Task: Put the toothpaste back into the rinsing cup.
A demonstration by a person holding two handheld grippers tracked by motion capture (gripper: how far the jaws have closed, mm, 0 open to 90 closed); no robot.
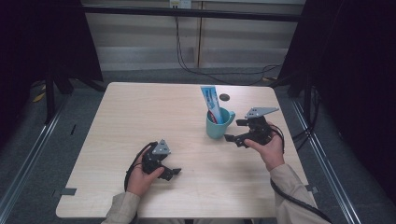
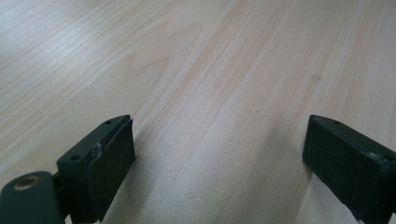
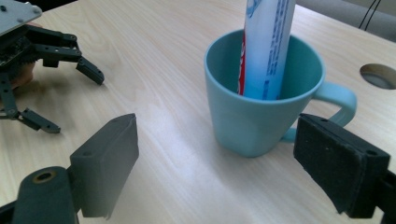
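Observation:
A teal mug (image 1: 218,124) (image 3: 261,109) stands upright on the wooden table (image 1: 140,121), right of its centre. A white, blue and red toothpaste tube (image 1: 211,103) (image 3: 267,46) stands in it, leaning on the rim. My right gripper (image 1: 236,130) (image 3: 224,163) is open just right of the mug, jaws wide apart and nothing between them. My left gripper (image 1: 173,165) (image 2: 219,158) rests open near the table's front left, over bare wood. It also shows far off in the right gripper view (image 3: 65,98).
A small round hole (image 1: 224,97) (image 3: 379,75) sits in the tabletop behind the mug. Black cables run across the floor beyond the table's far edge. Dark frames stand on both sides of the table.

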